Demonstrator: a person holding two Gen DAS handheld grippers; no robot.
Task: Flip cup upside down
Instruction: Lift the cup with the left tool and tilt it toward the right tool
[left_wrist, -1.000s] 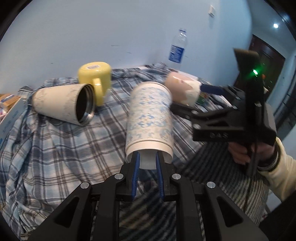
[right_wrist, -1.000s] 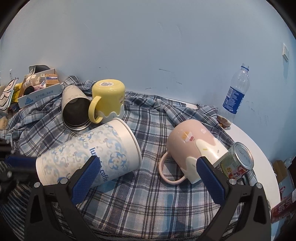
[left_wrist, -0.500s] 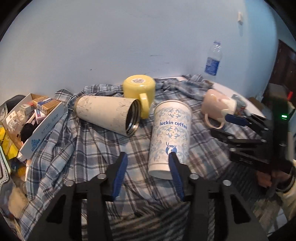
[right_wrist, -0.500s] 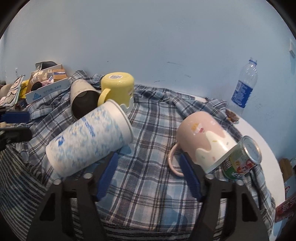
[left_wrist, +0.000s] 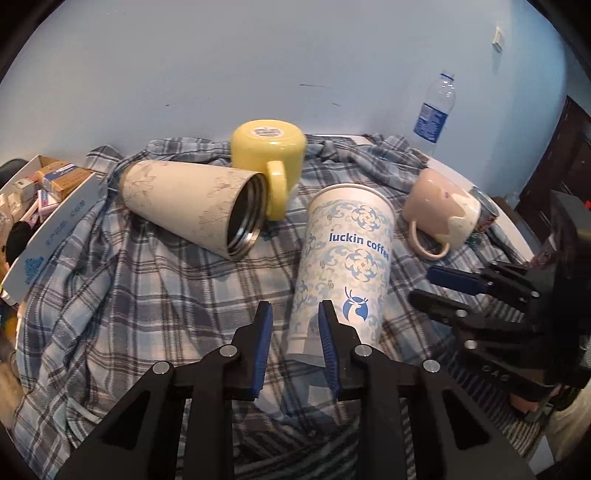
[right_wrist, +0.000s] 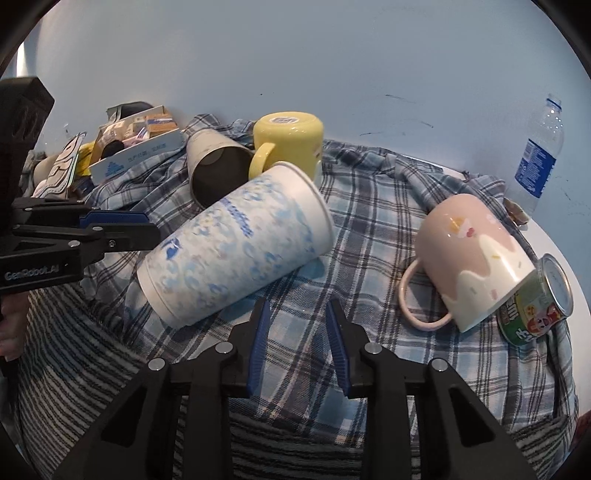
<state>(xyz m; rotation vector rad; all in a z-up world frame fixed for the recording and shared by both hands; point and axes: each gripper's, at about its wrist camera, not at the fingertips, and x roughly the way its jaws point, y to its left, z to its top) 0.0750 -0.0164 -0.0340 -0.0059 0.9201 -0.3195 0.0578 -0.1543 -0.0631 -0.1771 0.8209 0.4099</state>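
Box (left_wrist: 55, 221) at desk's left edge. Tumbler (left_wrist: 192, 206) on its side, mouth toward yellow mug (left_wrist: 269, 155), upside down. Paper cup (left_wrist: 343, 266) on its side on plaid cloth (left_wrist: 147, 295), base toward me. My left claw (left_wrist: 293, 343) released, jaws apart, right finger over cup's base. My right claw (right_wrist: 297, 339) released, over bare cloth between cup and pink mug (right_wrist: 476, 254). Can (right_wrist: 539, 302) clear only from right view. Bottle (right_wrist: 539, 162) by far edge.

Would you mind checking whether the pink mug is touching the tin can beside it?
Touching. The right wrist view shows the pink mug lying on its side with its rim end resting against the tin can, no gap between them.
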